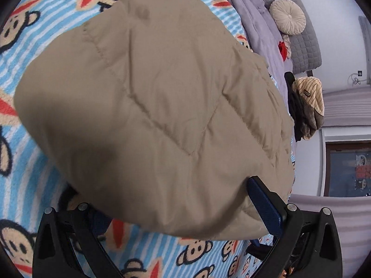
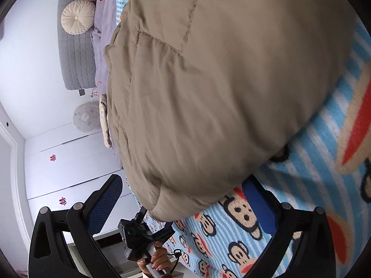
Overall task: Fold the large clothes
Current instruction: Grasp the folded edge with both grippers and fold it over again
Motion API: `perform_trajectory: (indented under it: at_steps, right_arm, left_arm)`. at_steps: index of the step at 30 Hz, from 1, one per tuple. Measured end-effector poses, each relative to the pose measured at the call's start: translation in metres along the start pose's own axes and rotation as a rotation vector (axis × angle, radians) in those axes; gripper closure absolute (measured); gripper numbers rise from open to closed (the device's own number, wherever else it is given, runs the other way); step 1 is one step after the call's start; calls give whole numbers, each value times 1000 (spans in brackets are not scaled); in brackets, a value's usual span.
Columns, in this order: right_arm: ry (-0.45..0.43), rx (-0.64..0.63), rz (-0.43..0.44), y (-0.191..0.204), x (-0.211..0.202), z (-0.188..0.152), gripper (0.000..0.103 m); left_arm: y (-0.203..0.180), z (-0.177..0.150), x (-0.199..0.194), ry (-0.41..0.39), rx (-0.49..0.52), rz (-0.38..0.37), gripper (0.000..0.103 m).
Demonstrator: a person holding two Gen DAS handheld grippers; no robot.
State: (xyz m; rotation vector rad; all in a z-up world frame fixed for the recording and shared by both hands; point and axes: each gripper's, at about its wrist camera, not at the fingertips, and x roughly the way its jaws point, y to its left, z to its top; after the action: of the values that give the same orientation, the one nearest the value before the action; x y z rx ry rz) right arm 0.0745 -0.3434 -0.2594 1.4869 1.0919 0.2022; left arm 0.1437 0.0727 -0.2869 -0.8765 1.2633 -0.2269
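tan quilted jacket (image 1: pixel 148 106) bunched on monkey-print blanket (image 1: pixel 34 166) | left gripper (image 1: pixel 183 208) 2 fingers spread wide, jacket edge draped between | right gripper (image 2: pixel 185 199) fingers spread at jacket corner

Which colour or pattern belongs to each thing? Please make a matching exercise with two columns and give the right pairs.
Things:
1. quilted jacket
2. blanket
3. round cushion
4. headboard

Colours:
A. grey, quilted in squares
B. blue and white stripes with monkey faces
C. plain tan
D. cream, pleated

Pairs: 1-C, 2-B, 3-D, 4-A
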Motion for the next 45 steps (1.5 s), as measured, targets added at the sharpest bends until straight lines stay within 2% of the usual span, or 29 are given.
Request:
perform_trajectory:
  at_steps: [6,10,11,12,13,14,15,16,17,18,20,22,28,33,38,40,41,42,43,44,45]
  right_arm:
    - [-6,-1,85,8,25,17,0]
    - [-20,-14,57,6,40,24,0]
    - [-26,-3,51,5,42,24,0]
    - [-32,8,46,5,42,24,0]
    - [-34,20,42,6,42,23,1]
    - [-35,32,35,7,41,23,6]
    - [-36,44,18,8,40,22,13]
    - [-38,51,11,8,39,21,38]
    - [-43,53,13,9,37,20,52]
    - [-48,47,22,11,34,18,57]
    - [-46,18,34,17,28,14,70]
    - [-36,-14,38,22,22,8,74]
    - [9,-66,44,22,-5,-22,75]
    - [62,-51,26,-5,-30,-66,75]
    - [131,8,-10,-52,-48,-122,74]
    - [142,35,-53,-72,-48,-134,73]
    - [138,43,-67,-79,-46,-137,71]
    - [131,45,-71,-84,-43,-138,70]
    - [126,41,-82,-85,-40,-137,66]
    - [122,37,-98,-85,-38,-135,61]
    - [124,33,-116,-83,-36,-133,59]
  left_arm:
    - [-10,19,22,-45,-7,10,0]
    - [-8,29,35,-51,-71,39,0]
    - [-10,31,35,-54,-71,48,4]
    - [-14,32,35,-57,-56,58,25]
    - [-18,33,34,-56,-33,54,34]
    - [-22,34,32,-55,-16,28,56]
    - [-25,35,28,-56,-5,5,69]
    - [-28,35,23,-60,16,-3,73]
    - [-33,36,18,-63,44,-7,77]
    - [-39,35,14,-65,73,-10,79]
    - [-47,33,3,-67,120,-21,80]
    - [-54,28,-10,-69,159,-38,80]
    - [-64,-3,-43,-28,243,-44,80]
    - [-42,-49,-67,94,272,-14,80]
    - [5,-102,-74,221,222,96,80]
    - [19,-109,-69,228,181,125,76]
    - [24,-109,-64,227,163,142,69]
    - [27,-107,-61,225,152,168,54]
    - [27,-104,-57,221,151,205,46]
    - [27,-103,-56,222,156,228,39]
    - [27,-102,-56,228,160,231,39]
